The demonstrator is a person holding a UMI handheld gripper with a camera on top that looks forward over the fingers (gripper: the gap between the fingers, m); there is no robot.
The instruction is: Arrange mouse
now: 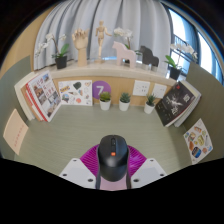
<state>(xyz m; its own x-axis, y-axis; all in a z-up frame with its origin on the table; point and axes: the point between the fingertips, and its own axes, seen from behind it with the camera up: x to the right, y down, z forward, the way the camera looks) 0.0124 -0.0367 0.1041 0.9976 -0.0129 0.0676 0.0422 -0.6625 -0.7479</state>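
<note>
Tongs [111,172] clenched on a black computer mouse [111,157], magenta pads [92,160] against both its sides, above the pale desk [100,125]; three small potted plants [125,101] beyond.

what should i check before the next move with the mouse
1. Black computer mouse sits between the gripper fingers: ok.
2. Both magenta pads pressing on the mouse: cannot tell, no clear gap visible.
3. Mouse points straight ahead along the fingers: ok.
4. Pale green tabletop ahead of the mouse is bare: ok.
5. Row of small white potted plants stands well beyond the mouse: ok.
6. Mouse lifted or resting on the table: cannot tell.
</note>
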